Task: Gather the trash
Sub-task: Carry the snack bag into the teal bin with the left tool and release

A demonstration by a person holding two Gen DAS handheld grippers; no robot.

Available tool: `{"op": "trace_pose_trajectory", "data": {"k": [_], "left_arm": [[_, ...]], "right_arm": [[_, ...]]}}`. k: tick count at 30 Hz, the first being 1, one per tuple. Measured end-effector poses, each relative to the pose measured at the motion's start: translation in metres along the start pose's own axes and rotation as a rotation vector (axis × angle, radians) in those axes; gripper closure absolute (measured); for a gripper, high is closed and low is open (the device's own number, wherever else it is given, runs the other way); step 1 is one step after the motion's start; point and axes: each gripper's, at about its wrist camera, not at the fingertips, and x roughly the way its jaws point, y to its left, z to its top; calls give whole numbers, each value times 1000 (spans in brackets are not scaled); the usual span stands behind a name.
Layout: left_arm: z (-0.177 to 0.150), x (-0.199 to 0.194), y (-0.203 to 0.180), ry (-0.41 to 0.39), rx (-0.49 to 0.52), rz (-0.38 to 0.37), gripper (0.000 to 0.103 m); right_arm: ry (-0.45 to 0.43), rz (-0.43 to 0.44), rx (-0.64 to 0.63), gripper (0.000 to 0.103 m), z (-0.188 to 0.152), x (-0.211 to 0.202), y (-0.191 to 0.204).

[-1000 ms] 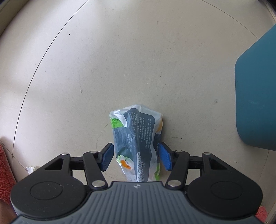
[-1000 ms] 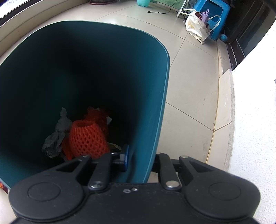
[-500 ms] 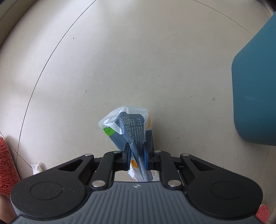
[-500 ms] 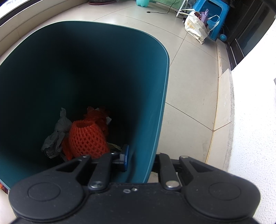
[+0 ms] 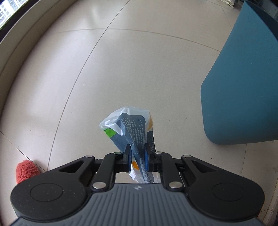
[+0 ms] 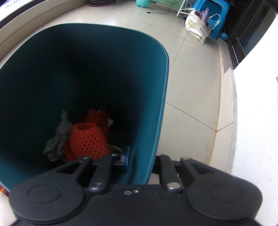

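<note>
My left gripper (image 5: 137, 156) is shut on a crumpled white, dark grey and green wrapper (image 5: 130, 125), which hangs above the tiled floor (image 5: 121, 66). The teal trash bin (image 5: 243, 90) stands to its right. In the right wrist view my right gripper (image 6: 140, 159) is shut on the bin's near wall (image 6: 152, 132); one blue pad (image 6: 126, 157) is inside the bin, the other is hidden behind the wall. At the bin's bottom lie an orange foam net (image 6: 88, 140) and grey crumpled paper (image 6: 59, 137).
An orange fuzzy thing (image 5: 26, 171) lies on the floor at lower left. A low ledge (image 5: 26, 45) runs along the left. Far right in the right wrist view are a white bag (image 6: 198, 26), a blue stool (image 6: 215, 12) and a white wall (image 6: 257, 121).
The left gripper closed on the wrapper and lifted it off the floor; more floor and bin show now. The right gripper kept still on the bin wall.
</note>
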Motion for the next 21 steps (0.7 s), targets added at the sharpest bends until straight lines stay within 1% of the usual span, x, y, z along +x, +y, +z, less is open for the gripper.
{"op": "trace_pose_trajectory", "data": {"k": [7, 10, 12, 15, 17, 19, 21], "left_arm": [[20, -72, -19, -98, 49, -35, 90], [34, -103, -28, -142, 64, -55, 90], [43, -125, -34, -179, 81, -65, 90], [56, -157, -43, -241, 97, -81, 90], [73, -186, -56, -290, 106, -90, 90], [76, -201, -72, -335, 112, -99, 90], [87, -214, -84, -364, 125, -120, 90]], "right_arm": [[-1, 25, 37, 91, 2, -2, -8], [-12, 32, 44, 91, 2, -4, -11], [-19, 38, 49, 91, 1, -6, -14], [-29, 34, 53, 95, -3, -6, -15], [-33, 32, 47, 96, -4, -5, -15], [-31, 39, 52, 96, -5, -5, -16], [-34, 45, 58, 96, -5, -6, -16]]}}
